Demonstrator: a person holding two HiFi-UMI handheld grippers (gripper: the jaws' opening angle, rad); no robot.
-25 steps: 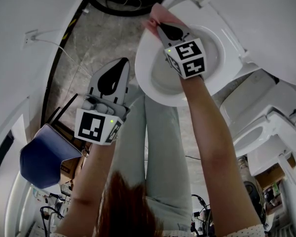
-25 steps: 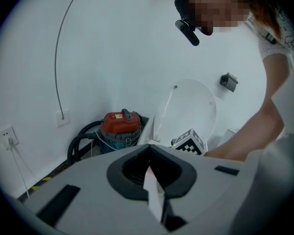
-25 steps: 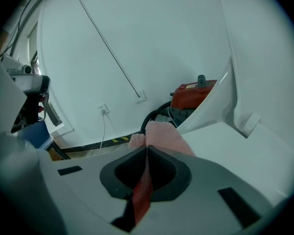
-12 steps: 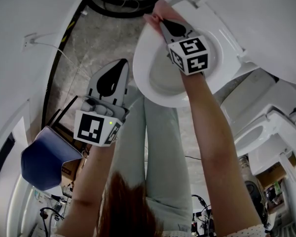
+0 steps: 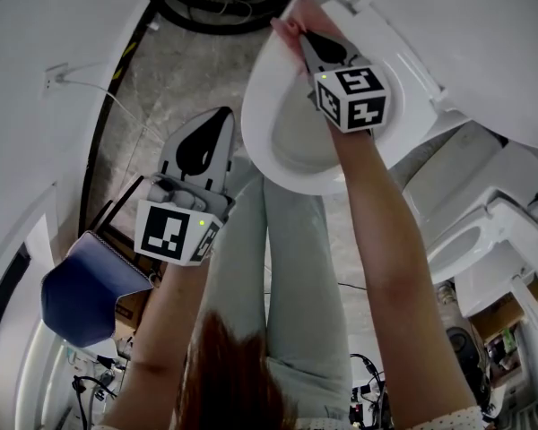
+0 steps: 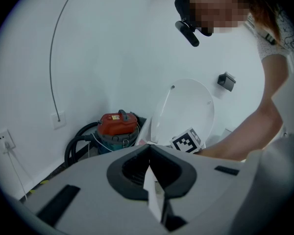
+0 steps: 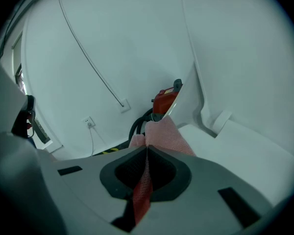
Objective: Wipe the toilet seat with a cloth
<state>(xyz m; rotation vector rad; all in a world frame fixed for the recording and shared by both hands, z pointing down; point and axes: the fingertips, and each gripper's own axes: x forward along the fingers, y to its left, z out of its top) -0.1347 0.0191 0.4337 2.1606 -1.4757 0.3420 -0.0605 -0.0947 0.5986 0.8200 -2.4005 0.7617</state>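
Note:
The white toilet seat rings the bowl at the top middle of the head view, with the lid raised behind it. A pink cloth lies on the seat's far left rim, and my right gripper is shut on it. In the right gripper view the cloth bulges out past the shut right gripper, resting by the white seat surface. My left gripper hovers over the floor left of the bowl; in its own view the left gripper is shut with nothing in it.
A red vacuum cleaner with a black hose stands on the floor beyond the toilet. A blue bag sits at lower left. A second white toilet is at the right. A wall socket with a cord is on the left wall.
My right gripper has slid the pink cloth a little farther along the seat's far rim, up and to the right. The left gripper has stayed put.

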